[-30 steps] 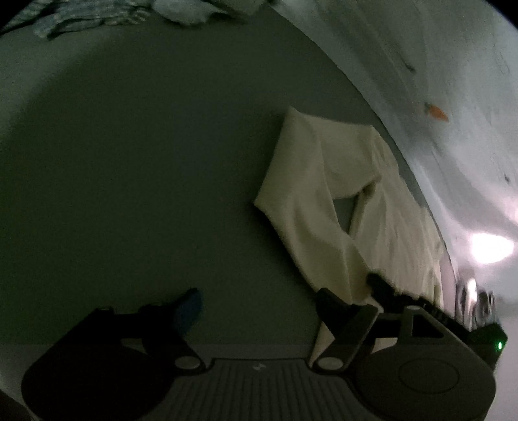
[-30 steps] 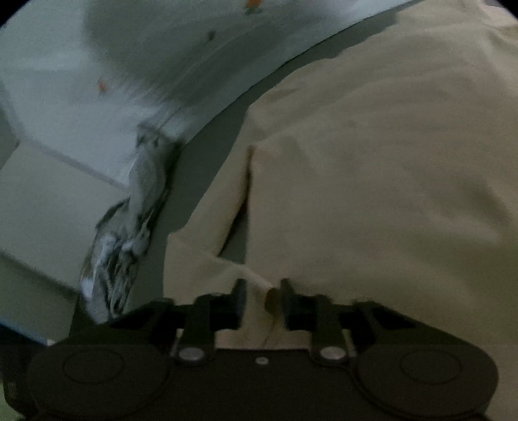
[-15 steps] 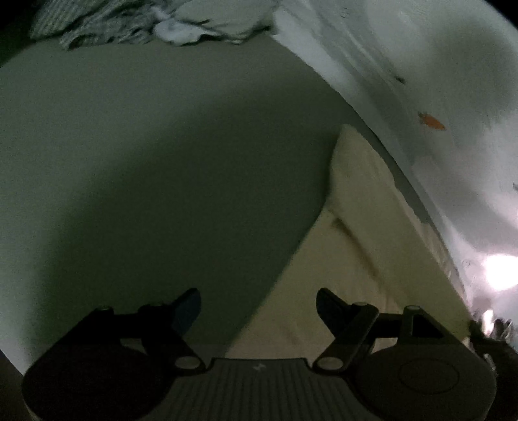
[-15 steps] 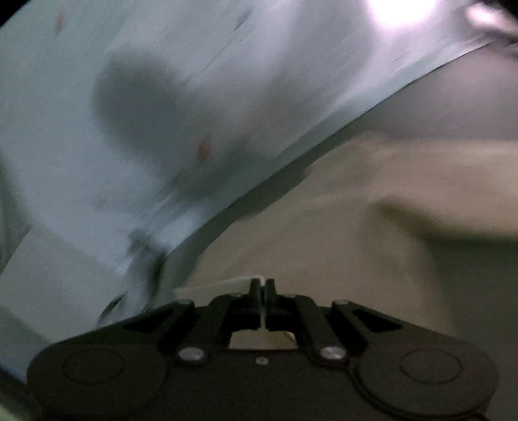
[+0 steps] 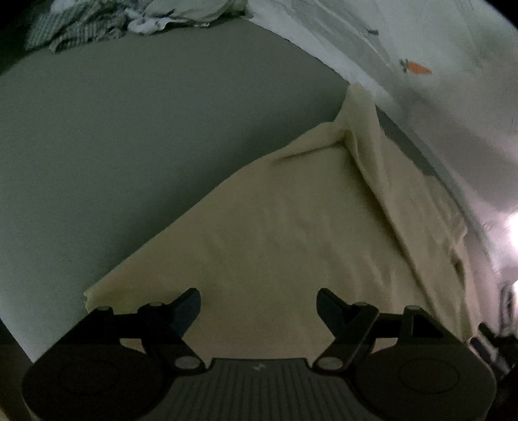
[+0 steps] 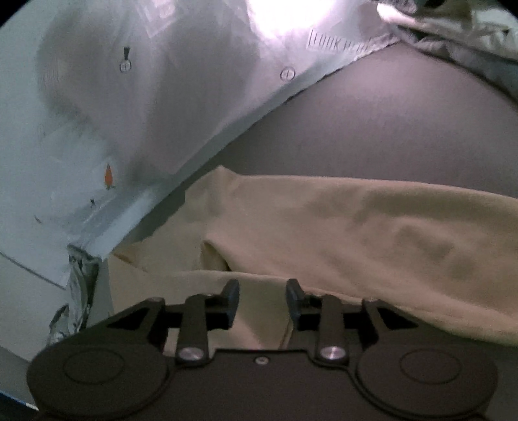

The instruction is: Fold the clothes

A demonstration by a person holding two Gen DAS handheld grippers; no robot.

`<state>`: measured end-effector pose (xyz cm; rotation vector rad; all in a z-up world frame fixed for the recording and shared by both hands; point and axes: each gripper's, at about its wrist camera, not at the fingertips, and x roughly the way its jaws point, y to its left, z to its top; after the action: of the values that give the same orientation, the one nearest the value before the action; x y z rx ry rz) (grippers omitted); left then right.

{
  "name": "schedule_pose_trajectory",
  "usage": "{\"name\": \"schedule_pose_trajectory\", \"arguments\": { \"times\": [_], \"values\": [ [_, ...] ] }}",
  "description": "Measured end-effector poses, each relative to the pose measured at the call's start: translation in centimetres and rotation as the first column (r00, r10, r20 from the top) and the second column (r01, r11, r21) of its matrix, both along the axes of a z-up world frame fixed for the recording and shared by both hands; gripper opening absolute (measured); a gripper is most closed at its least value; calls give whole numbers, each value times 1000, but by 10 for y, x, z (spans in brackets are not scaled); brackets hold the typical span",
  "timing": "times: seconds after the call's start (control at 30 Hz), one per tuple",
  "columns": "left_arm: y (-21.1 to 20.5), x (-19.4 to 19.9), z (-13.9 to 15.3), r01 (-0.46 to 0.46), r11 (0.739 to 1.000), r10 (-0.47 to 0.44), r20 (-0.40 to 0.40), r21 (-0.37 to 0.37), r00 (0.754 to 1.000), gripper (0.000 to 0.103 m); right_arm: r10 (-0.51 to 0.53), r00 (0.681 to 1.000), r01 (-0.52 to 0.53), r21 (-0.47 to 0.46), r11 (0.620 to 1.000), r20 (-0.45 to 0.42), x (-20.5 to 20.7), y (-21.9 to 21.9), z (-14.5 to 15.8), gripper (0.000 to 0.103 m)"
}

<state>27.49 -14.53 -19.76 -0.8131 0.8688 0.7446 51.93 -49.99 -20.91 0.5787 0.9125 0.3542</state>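
A cream garment (image 5: 291,233) lies folded on a grey surface (image 5: 129,145); its near corner is at lower left. My left gripper (image 5: 258,302) is open and empty, low over the garment's near edge. In the right wrist view the same cream garment (image 6: 356,226) has one layer folded over another. My right gripper (image 6: 263,299) is open and empty, just above the lower cream layer at the fold's edge.
A pile of striped and pale clothes (image 5: 113,16) lies at the far edge. A pale sheet with carrot prints (image 5: 437,81) borders the grey surface on the right; it also shows in the right wrist view (image 6: 129,113). Crumpled foil (image 6: 77,298) sits at left.
My right gripper was shut on the cream cloth, carried it over and has let go; it is now open. My left gripper moved in over the garment, which is now folded.
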Motion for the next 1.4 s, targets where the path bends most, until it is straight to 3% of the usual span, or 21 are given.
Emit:
{"name": "schedule_pose_trajectory", "arguments": {
  "times": [0.17, 0.2, 0.23, 0.3, 0.43, 0.53, 0.57, 0.63, 0.73, 0.9, 1.0, 1.07, 1.13, 1.2, 1.33, 1.4],
  "values": [
    [-9, 16, -9, 60, 998, -57, -89, 37, 994, 93, 96, 994, -88, -135, 987, 53, 2, 18, -2, 43],
    [-11, 21, -11, 69, 997, -64, -105, 42, 992, 94, 121, 990, -109, -163, 981, 69, 2, 23, -1, 39],
    [-13, 25, -12, 78, 996, -71, -125, 50, 990, 97, 154, 985, -137, -191, 972, 76, 2, 27, 0, 21],
    [-18, 32, -15, 100, 993, -89, -163, 60, 983, 101, 211, 974, -189, -229, 955, 77, 3, 34, 2, 4],
    [-27, 51, -21, 163, 983, -133, -277, 87, 952, 103, 255, 956, -215, -248, 945, 146, 2, 36, 20, 3],
    [-29, 55, -22, 172, 981, -136, -307, 93, 942, 103, 227, 952, -178, -232, 956, 207, 6, 26, 36, 3],
    [-28, 55, -22, 171, 981, -137, -306, 89, 942, 103, 194, 956, -145, -220, 965, 222, 11, 18, 40, 3],
    [-27, 54, -21, 297, 952, -265, -296, 71, 918, 103, 119, 963, -70, -202, 977, 242, 19, 2, 45, 3],
    [-24, 53, -17, 304, 952, -277, -293, 47, 915, 102, 25, 970, 29, -216, 976, 243, 36, -24, 46, 3],
    [-12, 33, 16, 277, 960, -279, -41, -47, 959, 101, -115, 975, 158, -234, 959, 189, 55, -66, 35, 3],
    [-1, 24, 29, 241, 969, -240, 38, -49, 970, 101, -127, 984, 156, -266, 951, 124, 63, -73, 21, 5],
    [8, 17, 34, 212, 977, -210, 51, -30, 976, 102, -128, 987, 150, -285, 947, 95, 62, -68, 18, 10],
    [20, 13, 34, 170, 985, -169, 45, -16, 985, 102, -141, 985, 165, -285, 944, 104, 53, -63, 23, 29],
    [32, 4, 32, 131, 991, -130, 42, -14, 991, 102, -168, 977, 196, -252, 947, 128, 37, -59, 32, 44],
    [59, -17, 29, 80, 996, -78, 49, -32, 996, 102, -222, 967, 239, -135, 962, 127, 6, -53, 42, 47],
    [68, -26, 27, 84, 996, -82, 48, -32, 995, 102, -265, 962, 265, 4, 964, 72, -7, -51, 38, 47]
  ]
}}
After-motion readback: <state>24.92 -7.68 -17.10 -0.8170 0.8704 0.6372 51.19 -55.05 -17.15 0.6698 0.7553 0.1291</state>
